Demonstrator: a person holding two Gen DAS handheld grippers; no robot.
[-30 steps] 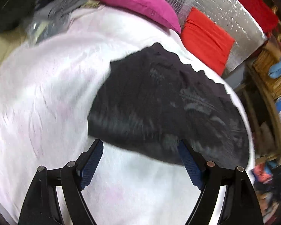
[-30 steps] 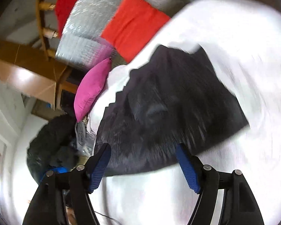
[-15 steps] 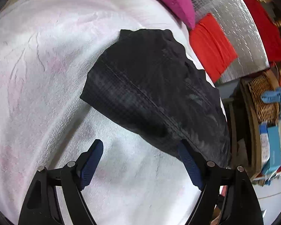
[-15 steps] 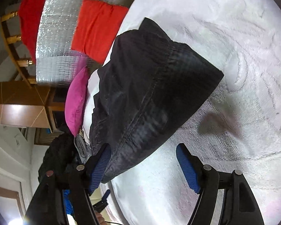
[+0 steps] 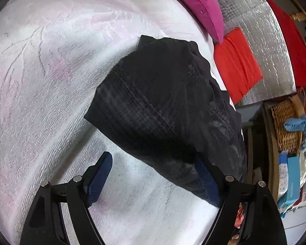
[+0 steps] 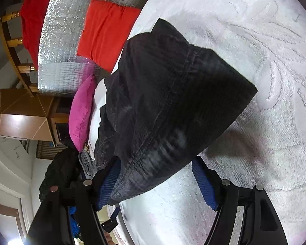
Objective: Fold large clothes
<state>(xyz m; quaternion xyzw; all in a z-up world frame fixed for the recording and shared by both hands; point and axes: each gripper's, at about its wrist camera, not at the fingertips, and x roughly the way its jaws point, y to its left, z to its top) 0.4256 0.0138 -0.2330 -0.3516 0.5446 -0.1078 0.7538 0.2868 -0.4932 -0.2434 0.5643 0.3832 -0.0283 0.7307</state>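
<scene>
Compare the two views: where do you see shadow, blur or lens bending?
Left wrist view: the white bedspread bulges fisheye-style, soft shadow under the black garment. Right wrist view: a dark shadow on the bedspread, slight blur on the garment's near edge.

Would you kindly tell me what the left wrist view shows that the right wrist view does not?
Only the left wrist view shows the woven wicker basket and the open left gripper. Only the right wrist view shows the brown wooden cabinet and the open right gripper. Both show the folded black garment on the white textured bedspread, and the magenta pillow.
</scene>
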